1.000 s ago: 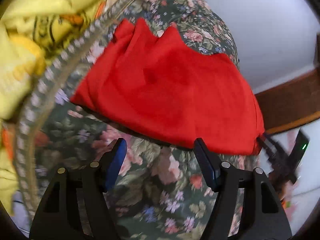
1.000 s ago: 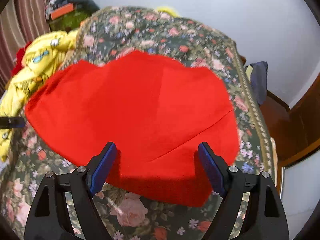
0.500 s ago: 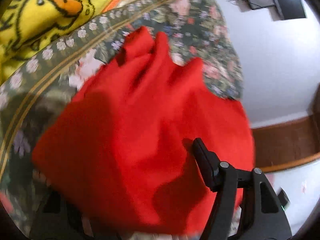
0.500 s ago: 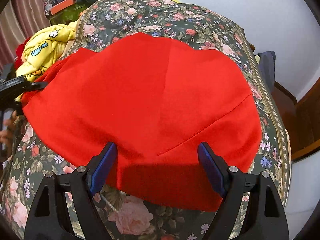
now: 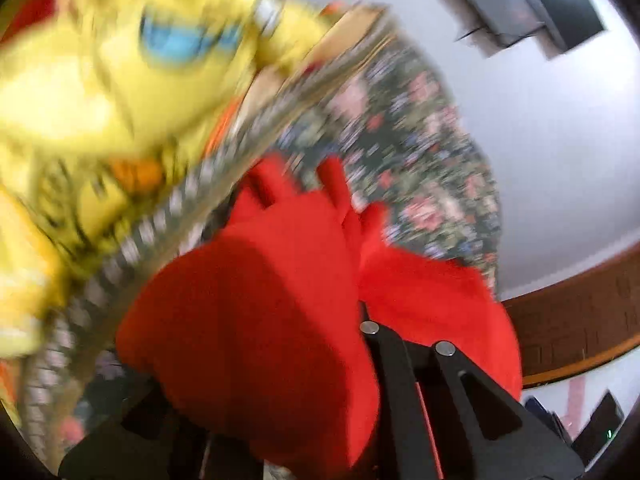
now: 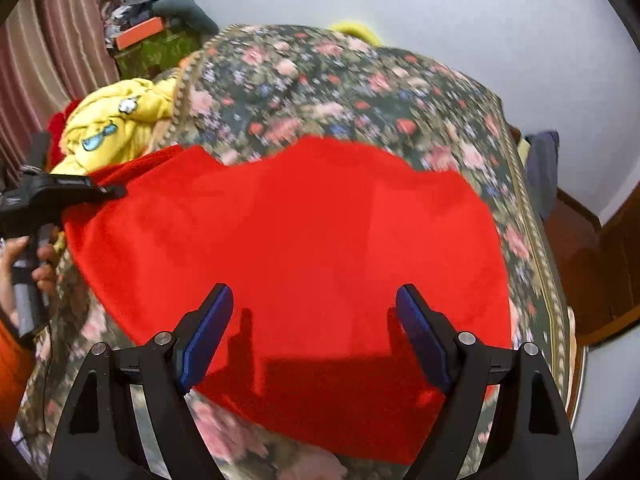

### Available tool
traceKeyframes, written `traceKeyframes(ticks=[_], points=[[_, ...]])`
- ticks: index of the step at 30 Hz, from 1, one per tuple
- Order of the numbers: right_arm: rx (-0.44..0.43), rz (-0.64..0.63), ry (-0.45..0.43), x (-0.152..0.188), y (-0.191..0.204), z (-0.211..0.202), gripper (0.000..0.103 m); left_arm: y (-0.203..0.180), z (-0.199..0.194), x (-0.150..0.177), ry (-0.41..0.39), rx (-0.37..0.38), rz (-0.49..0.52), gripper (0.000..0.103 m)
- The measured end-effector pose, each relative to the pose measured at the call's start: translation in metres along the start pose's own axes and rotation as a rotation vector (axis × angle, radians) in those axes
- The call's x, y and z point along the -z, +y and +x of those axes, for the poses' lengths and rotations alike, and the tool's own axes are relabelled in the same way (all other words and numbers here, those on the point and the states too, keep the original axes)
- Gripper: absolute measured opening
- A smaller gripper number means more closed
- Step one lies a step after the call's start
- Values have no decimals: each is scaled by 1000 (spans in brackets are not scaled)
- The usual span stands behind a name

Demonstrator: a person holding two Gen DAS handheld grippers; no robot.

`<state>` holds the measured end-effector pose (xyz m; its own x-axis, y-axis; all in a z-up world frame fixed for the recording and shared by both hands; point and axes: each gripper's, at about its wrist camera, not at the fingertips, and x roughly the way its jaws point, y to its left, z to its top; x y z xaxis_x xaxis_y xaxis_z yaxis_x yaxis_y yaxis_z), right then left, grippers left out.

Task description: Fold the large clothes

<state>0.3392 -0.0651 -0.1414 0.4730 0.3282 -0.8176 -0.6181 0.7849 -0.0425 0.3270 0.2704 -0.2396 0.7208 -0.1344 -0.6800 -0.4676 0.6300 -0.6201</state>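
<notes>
A large red garment (image 6: 320,232) lies spread on a floral bedspread (image 6: 320,80). My left gripper (image 6: 112,191) is at the garment's left edge, held by a hand (image 6: 40,268). In the left wrist view its jaws are closing with a bunched fold of the red garment (image 5: 260,320) between them, and the cloth drapes over my left gripper (image 5: 352,308) and hides its left finger. My right gripper (image 6: 314,304) hovers open above the garment's near part, with nothing gripped between its blue pads (image 6: 208,336).
A yellow cartoon-print garment (image 6: 112,128) (image 5: 100,80) is heaped off the bedspread's left border. Clutter and a striped curtain (image 6: 48,60) stand at the back left. A white wall lies behind, wooden furniture (image 6: 592,272) to the right, and a dark cloth (image 6: 540,168) hangs there.
The left gripper went in under the garment's left edge, closed on a fold and lifted it, and now faces the yellow heap. The right gripper moved closer over the garment and stayed open.
</notes>
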Motion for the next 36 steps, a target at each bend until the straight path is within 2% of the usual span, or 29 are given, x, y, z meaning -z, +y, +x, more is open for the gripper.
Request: traceKeyframes(ticks=[3, 7, 11, 15, 17, 20, 25, 28, 30, 32, 34, 36], points=[[-23, -44, 14, -10, 22, 12, 81, -20, -45, -8, -92, 36, 60, 7], [-99, -110, 70, -11, 59, 35, 81, -47, -89, -10, -191, 33, 136, 6], [-201, -156, 141, 1, 89, 56, 81, -61, -100, -8, -204, 42, 130, 6], [-214, -180, 134, 6, 95, 51, 82, -73, -85, -3, -160, 7, 113, 6], [-262, -118, 133, 6, 80, 41, 81, -81, -75, 0, -133, 7, 99, 6], [-273, -8, 97, 6, 44, 21, 81, -104, -64, 3, -117, 4, 104, 5], [-156, 108, 31, 21, -24, -15, 81, -185, -45, 7, -114, 23, 199, 5], [-100, 154, 16, 34, -57, -30, 81, -239, -37, 26, -115, 58, 299, 5], [-83, 187, 15, 43, -74, -36, 81, -279, -33, 59, -121, 102, 425, 5], [-72, 225, 20, 56, -89, -41, 81, -301, -25, 93, -106, 129, 542, 5], [-63, 255, 34, 66, -100, -41, 81, -316, -6, 137, -26, 142, 676, 5], [-64, 287, 47, 77, -110, -42, 81, -316, 19, 172, 83, 119, 756, 5]])
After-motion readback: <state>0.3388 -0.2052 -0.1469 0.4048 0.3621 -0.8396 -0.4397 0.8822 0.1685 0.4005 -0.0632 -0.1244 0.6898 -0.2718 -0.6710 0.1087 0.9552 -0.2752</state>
